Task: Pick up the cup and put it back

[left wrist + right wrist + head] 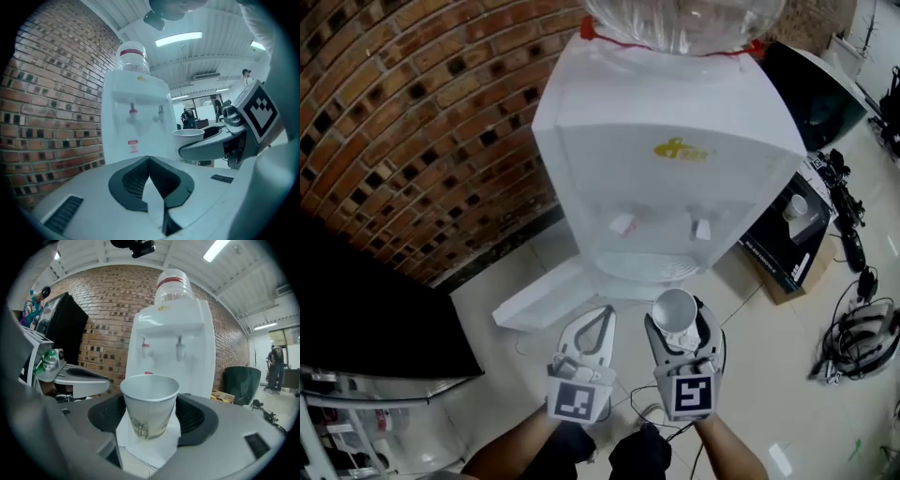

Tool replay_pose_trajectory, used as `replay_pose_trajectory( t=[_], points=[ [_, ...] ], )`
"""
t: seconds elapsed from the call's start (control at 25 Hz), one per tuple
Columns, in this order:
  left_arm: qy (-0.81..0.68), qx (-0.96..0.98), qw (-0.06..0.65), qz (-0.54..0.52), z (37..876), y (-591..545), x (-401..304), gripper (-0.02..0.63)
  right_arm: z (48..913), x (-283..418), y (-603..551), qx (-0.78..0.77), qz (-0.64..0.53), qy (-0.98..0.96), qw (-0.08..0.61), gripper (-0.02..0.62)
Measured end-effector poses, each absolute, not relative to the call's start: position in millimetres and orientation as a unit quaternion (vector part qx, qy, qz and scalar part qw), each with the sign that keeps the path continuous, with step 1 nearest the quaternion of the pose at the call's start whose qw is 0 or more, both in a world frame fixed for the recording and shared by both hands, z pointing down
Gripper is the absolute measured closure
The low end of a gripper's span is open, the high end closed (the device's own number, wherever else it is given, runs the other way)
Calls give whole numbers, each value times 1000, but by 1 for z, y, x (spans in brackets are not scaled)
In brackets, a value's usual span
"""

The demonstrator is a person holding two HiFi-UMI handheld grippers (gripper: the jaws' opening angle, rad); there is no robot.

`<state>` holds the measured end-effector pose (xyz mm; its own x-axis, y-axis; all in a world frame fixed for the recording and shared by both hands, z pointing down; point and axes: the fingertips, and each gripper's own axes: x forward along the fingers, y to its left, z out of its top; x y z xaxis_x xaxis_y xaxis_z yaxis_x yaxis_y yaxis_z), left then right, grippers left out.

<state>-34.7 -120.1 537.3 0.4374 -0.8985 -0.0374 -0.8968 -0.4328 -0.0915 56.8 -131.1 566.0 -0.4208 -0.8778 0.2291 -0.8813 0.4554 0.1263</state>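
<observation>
A white paper cup (675, 308) stands upright between the jaws of my right gripper (678, 317), which is shut on it and holds it off the floor. In the right gripper view the cup (150, 404) fills the middle, its printed wall pressed by the dark pads (197, 420). My left gripper (602, 312) hangs beside it on the left, jaws shut and empty; its pads (136, 180) meet at the tip. The cup (188, 138) and the right gripper (220, 143) show at the right of the left gripper view. Both grippers face the white water dispenser (675, 178).
The dispenser has a red tap (622, 224), a white tap (701, 228) and a drip tray (649, 268). A brick wall (403, 122) runs behind. A white panel (542, 302) lies on the floor, with a cardboard box (789, 239), a black bin (816, 94) and cables (862, 333) to the right.
</observation>
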Motion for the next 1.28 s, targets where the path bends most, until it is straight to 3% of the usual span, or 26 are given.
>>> replay_pose_trajectory(
  t=[0.76,1.28],
  points=[
    [538,-840,46,54,169,-88,-39,606,209,24,-93,503,26,-857,105,256],
    [536,-839,46,85,81,-70,-38,606,103,21,-75,504,5,-857,111,255]
  ],
)
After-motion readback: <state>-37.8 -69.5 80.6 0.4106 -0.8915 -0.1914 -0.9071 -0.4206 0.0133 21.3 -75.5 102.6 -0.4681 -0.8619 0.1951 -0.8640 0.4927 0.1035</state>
